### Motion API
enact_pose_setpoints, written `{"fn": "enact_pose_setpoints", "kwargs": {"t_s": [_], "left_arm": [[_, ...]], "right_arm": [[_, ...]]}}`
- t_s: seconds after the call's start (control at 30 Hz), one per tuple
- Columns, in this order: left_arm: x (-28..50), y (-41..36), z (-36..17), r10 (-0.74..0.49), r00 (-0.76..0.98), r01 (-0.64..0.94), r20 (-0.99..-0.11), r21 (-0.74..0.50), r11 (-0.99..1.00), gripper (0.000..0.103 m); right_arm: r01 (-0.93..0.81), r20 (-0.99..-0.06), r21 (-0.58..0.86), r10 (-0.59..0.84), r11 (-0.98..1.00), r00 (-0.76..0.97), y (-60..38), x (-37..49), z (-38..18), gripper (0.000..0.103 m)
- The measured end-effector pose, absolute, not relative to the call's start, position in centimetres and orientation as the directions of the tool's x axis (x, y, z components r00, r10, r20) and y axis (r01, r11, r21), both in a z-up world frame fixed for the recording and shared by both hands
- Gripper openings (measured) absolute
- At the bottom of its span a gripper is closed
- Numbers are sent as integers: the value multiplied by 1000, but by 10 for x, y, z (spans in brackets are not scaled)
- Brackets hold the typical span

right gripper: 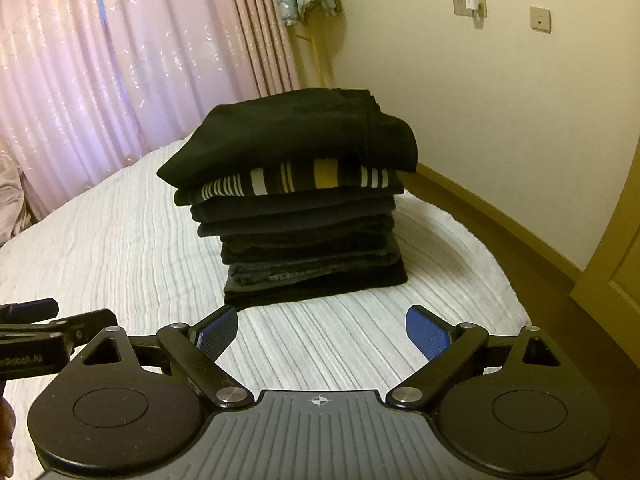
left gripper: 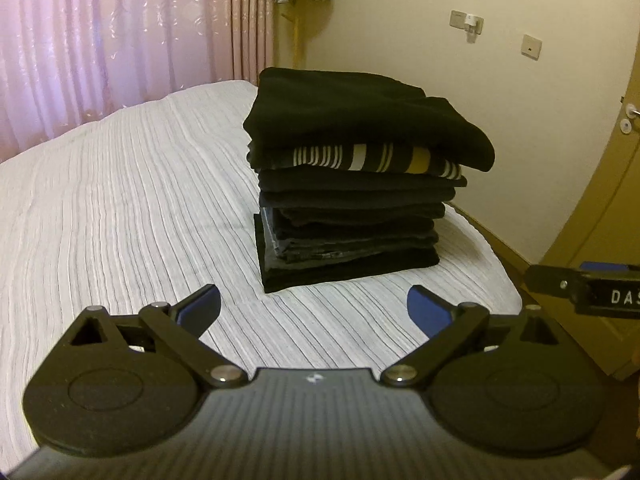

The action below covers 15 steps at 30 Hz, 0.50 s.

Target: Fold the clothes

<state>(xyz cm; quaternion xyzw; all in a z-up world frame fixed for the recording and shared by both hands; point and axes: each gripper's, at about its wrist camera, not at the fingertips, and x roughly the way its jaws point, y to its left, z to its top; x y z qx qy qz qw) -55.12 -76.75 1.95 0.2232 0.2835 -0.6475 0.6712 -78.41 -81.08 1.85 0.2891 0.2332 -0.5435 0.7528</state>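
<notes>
Bed (left gripper: pixel 120 200) fills most of both wrist views, covered by a white ribbed spread, pink curtain (left gripper: pixel 100 40) behind it. On the far right part of the bed I see 1 stack of folded clothes (left gripper: pixel 352 184), squared up and standing upright, mostly black and dark grey pieces. Its top layer is a black garment (left gripper: pixel 360 120) whose edge droops over the side nearest me; directly beneath it sits a striped garment (left gripper: pixel 376 160) with white and mustard bands. I count roughly 8 layers, though the dark ones blur together and I cannot be exact. No unfolded item shows anywhere on the visible spread, so I judge the folding largely or wholly complete; whether more laundry waits outside these 2 views I cannot tell. Left gripper (left gripper: pixel 314 314) hangs just short of the stack's base, tongs spread wide, nothing between them. Right gripper (right gripper: pixel 322 330) sits alongside it, likewise spread wide and empty, also short of the stack and not touching it.
</notes>
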Motion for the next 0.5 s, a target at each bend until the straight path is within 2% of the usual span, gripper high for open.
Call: {"fn": "enact_pose_setpoints", "kwargs": {"t_s": [0.5], "left_arm": [[-546, -771, 11, -732, 9, 994, -682, -77, 84, 99]], "right_arm": [[956, -679, 159, -676, 246, 287, -810, -778, 17, 94]]}}
